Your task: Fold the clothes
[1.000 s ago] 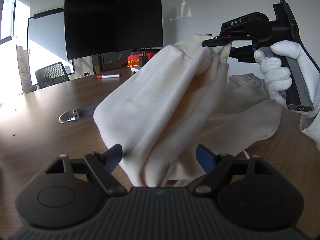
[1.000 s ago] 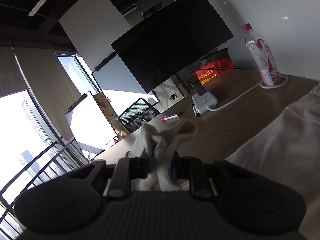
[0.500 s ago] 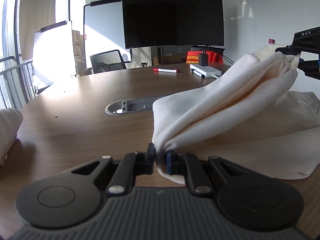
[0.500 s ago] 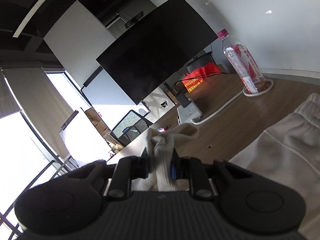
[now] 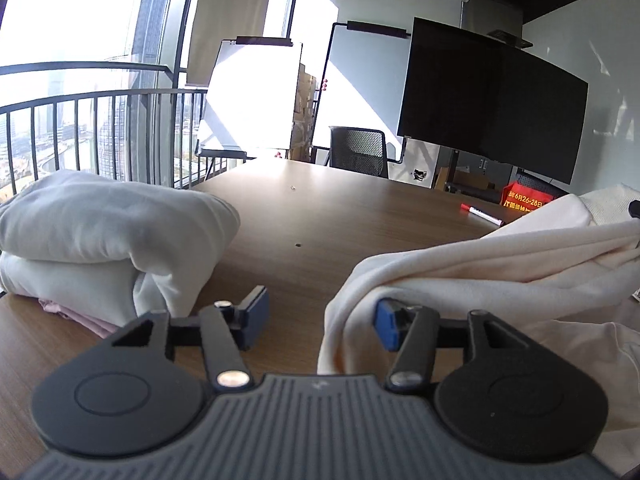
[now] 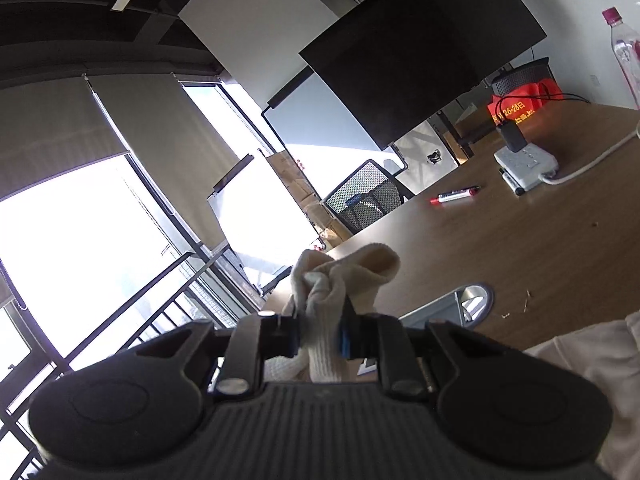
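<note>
Our left gripper [image 5: 320, 322] is opening, with the cream garment [image 5: 500, 264] draped over its right pad at 3 o'clock. Our right gripper [image 6: 320, 338] pinches the cuff. We risk the released fold sliding off the bench [image 5: 340, 216], or snagging.

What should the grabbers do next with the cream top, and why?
Probably the left gripper should close on the cream top again: its jaws are opening and the fold lies loose against one finger, while the right gripper pinches a bunched edge.
</note>
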Action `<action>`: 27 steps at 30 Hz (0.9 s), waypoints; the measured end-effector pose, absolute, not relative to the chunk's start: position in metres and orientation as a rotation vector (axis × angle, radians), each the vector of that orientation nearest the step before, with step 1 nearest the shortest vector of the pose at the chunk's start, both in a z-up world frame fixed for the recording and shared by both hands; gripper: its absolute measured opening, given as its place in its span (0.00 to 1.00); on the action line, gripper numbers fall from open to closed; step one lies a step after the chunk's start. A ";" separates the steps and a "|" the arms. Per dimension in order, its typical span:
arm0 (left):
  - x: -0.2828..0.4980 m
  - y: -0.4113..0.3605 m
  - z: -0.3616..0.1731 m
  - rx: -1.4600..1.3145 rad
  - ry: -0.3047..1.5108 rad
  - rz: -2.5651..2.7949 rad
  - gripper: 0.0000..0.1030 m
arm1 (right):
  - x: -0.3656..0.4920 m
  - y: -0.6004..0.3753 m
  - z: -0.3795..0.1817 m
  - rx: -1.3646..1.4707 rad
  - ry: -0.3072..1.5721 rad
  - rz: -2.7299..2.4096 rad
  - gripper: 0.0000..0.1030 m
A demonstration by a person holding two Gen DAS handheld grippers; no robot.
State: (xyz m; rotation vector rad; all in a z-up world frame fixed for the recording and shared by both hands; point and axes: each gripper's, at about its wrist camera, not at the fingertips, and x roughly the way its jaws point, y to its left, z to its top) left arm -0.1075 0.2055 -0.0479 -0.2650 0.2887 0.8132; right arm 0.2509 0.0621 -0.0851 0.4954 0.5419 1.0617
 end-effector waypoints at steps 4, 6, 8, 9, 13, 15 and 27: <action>-0.093 0.171 -0.044 -0.172 0.208 0.519 0.67 | 0.250 -0.023 -0.069 0.486 0.379 0.924 0.19; -0.083 0.157 -0.047 -0.140 0.195 0.410 0.75 | 0.267 -0.051 -0.085 0.462 0.414 0.831 0.19; -0.073 0.145 -0.050 -0.113 0.186 0.300 0.75 | 0.283 -0.069 -0.108 0.421 0.506 0.737 0.19; -0.069 0.144 -0.052 -0.120 0.182 0.245 0.75 | 0.292 -0.076 -0.125 0.397 0.583 0.698 0.20; -0.054 0.150 -0.060 -0.164 0.158 0.179 0.75 | 0.310 -0.104 -0.170 0.403 0.782 0.629 0.33; -0.044 0.149 -0.067 -0.135 0.201 0.237 0.75 | 0.306 -0.113 -0.165 0.401 0.727 0.626 0.36; -0.019 0.132 -0.127 0.001 0.474 0.346 0.73 | 0.254 -0.031 -0.133 0.100 0.434 0.815 0.42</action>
